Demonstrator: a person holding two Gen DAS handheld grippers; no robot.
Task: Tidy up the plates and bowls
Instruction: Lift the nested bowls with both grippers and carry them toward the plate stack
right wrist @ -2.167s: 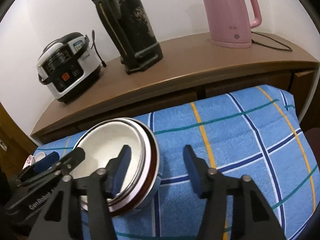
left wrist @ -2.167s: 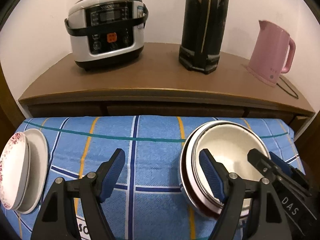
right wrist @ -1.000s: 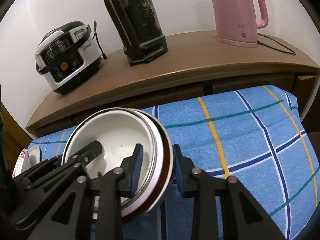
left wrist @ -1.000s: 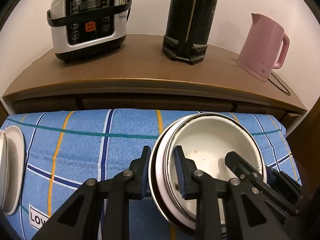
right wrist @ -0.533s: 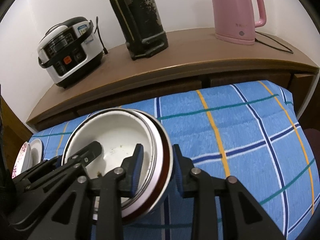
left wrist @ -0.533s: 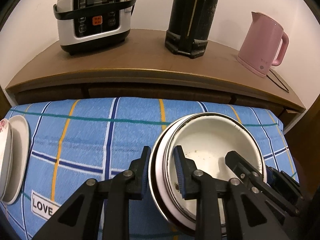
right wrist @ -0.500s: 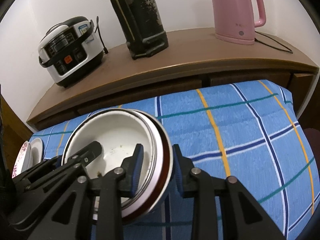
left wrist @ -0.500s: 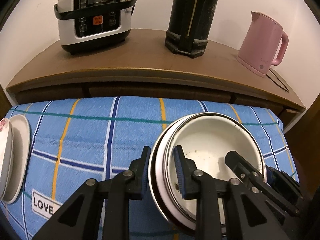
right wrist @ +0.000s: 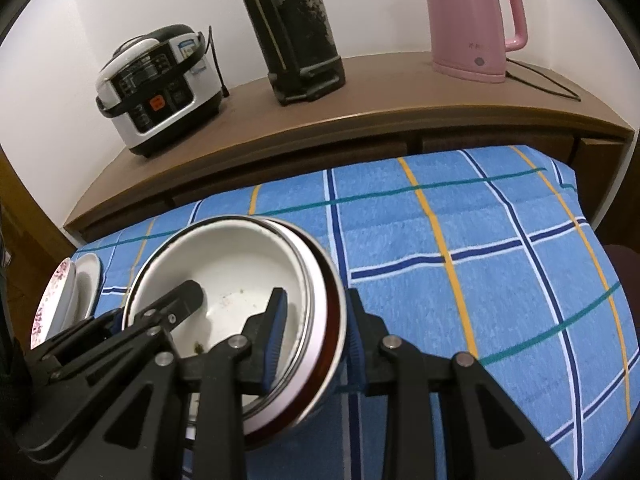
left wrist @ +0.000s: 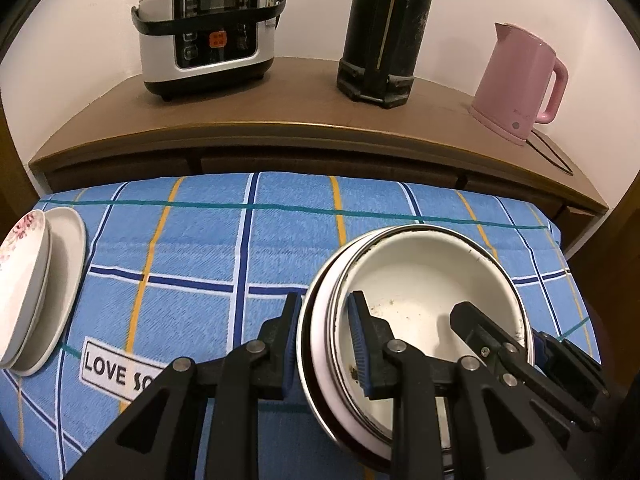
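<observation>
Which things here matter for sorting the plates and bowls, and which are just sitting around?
Part of the job:
- stacked bowls, rim clamped by the left gripper and right gripper
- plates at the cloth's left edge

Just lying about:
- rice cooker
- black flask
- pink kettle
- blue checked cloth

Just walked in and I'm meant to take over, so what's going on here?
A person holds a stack of nested bowls with both grippers, over the blue checked cloth. The left gripper pinches the stack's left rim, the right gripper the opposite rim, jaws shut on both. Two plates sit stacked at the cloth's left edge.
</observation>
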